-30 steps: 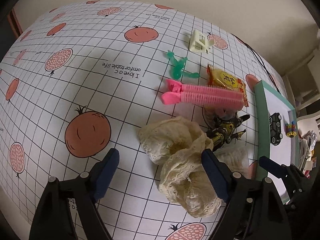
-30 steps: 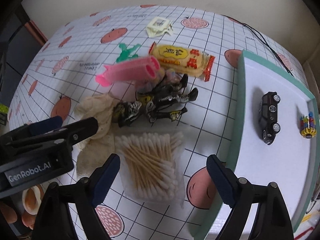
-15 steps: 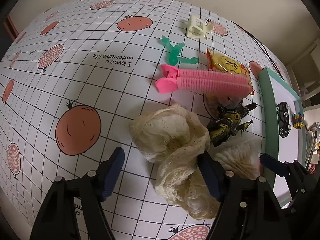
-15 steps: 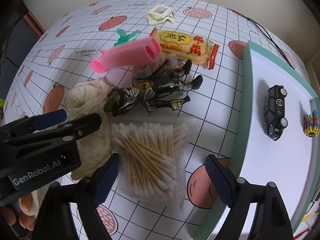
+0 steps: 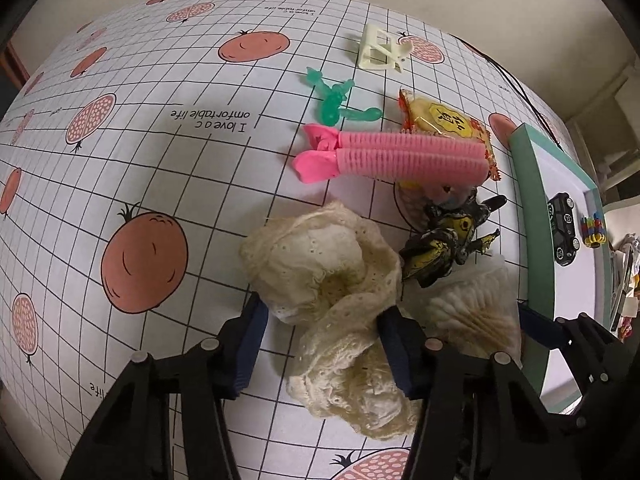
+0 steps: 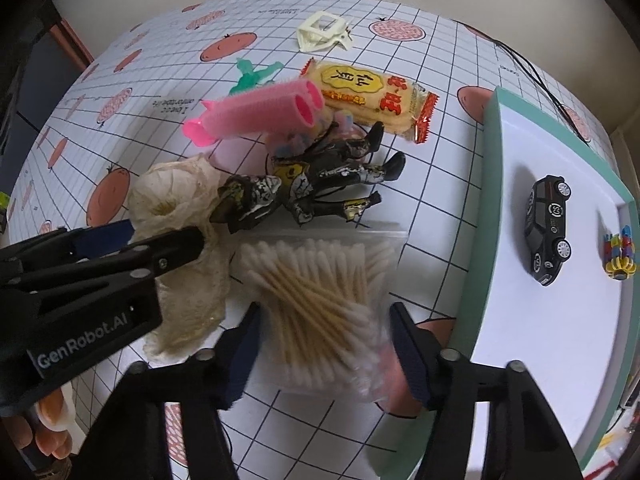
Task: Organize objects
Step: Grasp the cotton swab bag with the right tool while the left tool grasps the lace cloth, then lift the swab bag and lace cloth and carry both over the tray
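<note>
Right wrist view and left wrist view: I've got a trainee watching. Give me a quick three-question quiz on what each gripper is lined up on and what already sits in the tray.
1. True or false: the right gripper has its fingers open on either side of the bag of cotton swabs.
2. Which thing lies between the open fingers of the left gripper? A) pink hair rollers B) cream lace scrunchie C) rice cracker packet
3. Fill in: inside the green-rimmed tray lie a black ____ and a small multicoloured toy.

Key
1. True.
2. B, the cream lace scrunchie.
3. Toy car.
</note>
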Available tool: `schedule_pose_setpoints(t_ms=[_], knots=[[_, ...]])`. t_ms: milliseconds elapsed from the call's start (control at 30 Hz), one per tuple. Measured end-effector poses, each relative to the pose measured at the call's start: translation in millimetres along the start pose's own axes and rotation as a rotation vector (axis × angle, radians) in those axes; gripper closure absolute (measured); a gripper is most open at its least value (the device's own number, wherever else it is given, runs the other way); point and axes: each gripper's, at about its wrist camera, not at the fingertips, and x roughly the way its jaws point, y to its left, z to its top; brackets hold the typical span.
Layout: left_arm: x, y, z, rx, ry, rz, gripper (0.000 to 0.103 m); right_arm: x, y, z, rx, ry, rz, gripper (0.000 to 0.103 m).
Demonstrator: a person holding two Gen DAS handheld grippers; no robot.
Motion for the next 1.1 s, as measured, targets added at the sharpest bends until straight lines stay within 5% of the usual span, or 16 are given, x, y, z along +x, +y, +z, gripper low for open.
schedule_pose_setpoints(t_ms=[500,1100], knots=[[2.6,-2.7,1.6,0.002,-0.006,-0.029,0.073,2.1,-6.8,3.0,0.027,-0.015,0.020,0.054],[-4.7,-7.2,1.4,0.014,-0.001,-0.022,0.085,-11.6,-20.8,4.8,0.071,-0.030,0.072,0.057]])
